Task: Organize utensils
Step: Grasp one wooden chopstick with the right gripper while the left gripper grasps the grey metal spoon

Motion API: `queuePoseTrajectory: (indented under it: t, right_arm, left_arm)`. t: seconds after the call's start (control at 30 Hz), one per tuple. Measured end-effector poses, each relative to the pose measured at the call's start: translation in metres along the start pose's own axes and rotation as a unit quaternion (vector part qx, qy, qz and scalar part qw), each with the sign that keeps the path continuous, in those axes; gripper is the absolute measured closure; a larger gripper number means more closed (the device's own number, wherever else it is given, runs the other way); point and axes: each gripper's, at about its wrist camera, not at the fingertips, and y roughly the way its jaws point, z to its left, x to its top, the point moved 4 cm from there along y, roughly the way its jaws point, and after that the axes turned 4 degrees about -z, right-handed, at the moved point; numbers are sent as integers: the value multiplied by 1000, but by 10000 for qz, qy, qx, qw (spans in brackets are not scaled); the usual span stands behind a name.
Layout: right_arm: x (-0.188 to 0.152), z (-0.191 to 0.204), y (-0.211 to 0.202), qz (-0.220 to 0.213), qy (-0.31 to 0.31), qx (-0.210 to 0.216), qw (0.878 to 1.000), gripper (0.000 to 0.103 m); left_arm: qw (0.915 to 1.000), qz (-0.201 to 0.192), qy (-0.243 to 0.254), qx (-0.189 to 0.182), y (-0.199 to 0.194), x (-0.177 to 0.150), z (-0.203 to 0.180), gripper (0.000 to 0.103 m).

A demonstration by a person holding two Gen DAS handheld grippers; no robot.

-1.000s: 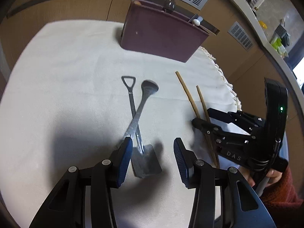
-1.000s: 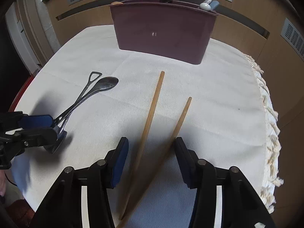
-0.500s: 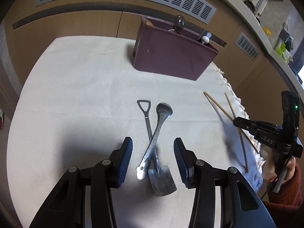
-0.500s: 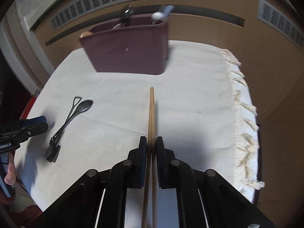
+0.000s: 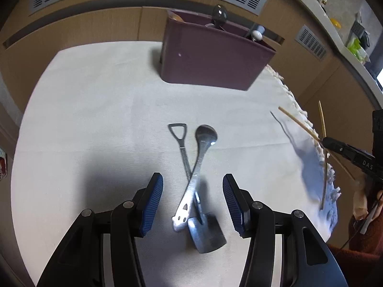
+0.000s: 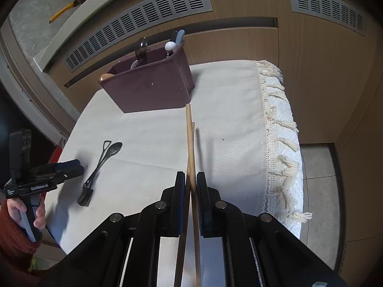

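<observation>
The right claw (image 6: 190, 205) is clamped on both chopsticks (image 6: 190, 143), lifted off the cloth-covered counter (image 6: 227, 119) and aimed toward the maroon holder (image 6: 153, 91); carrying them is the step underway. Next: tip them upright over a compartment. The left claw (image 5: 192, 203), jaws just widened, straddles the crossed spoon (image 5: 203, 143) and shovel-shaped spoon (image 5: 205, 232).

Chopsticks (image 6: 190, 138) matt wood; spoon (image 5: 202, 148), shovel-shaped utensil (image 5: 205, 232) shiny metal; tablecloth (image 5: 95, 119) woven cloth; caddy (image 5: 213, 62) smooth plastic.
</observation>
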Motion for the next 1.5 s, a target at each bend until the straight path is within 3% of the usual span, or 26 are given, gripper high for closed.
queuePoseTrajectory:
  t: [0.1, 0.33, 0.6, 0.9, 1.1, 1.3, 1.5]
  right_arm:
    - [-1, 12, -3, -10, -41, 298, 9995, 95]
    - [-25, 46, 32, 473, -263, 615, 9966, 95]
    - [-29, 53, 55, 738, -687, 436, 9939, 91]
    - [-13, 54, 86, 909, -759, 177, 9928, 91]
    - [-15, 46, 81, 956, -785, -10, 9923, 91]
    - [-20, 28, 53, 730, -488, 127, 9961, 91]
    - [-24, 29, 58, 817, -301, 198, 9960, 89]
  left_arm:
    - [9998, 123, -45, -137, 2, 4, -9, 50]
    - [9995, 35, 180, 243, 6, 4, -15, 50]
    - [9980, -162, 448, 408, 1, 7, -19, 51]
    - [9991, -154, 244, 313, -5, -4, -6, 51]
    - [9994, -96, 220, 253, -1, -8, -4, 51]
    - [9998, -69, 123, 155, 4, -8, -1, 51]
    - [9998, -90, 75, 133, 5, -10, -2, 51]
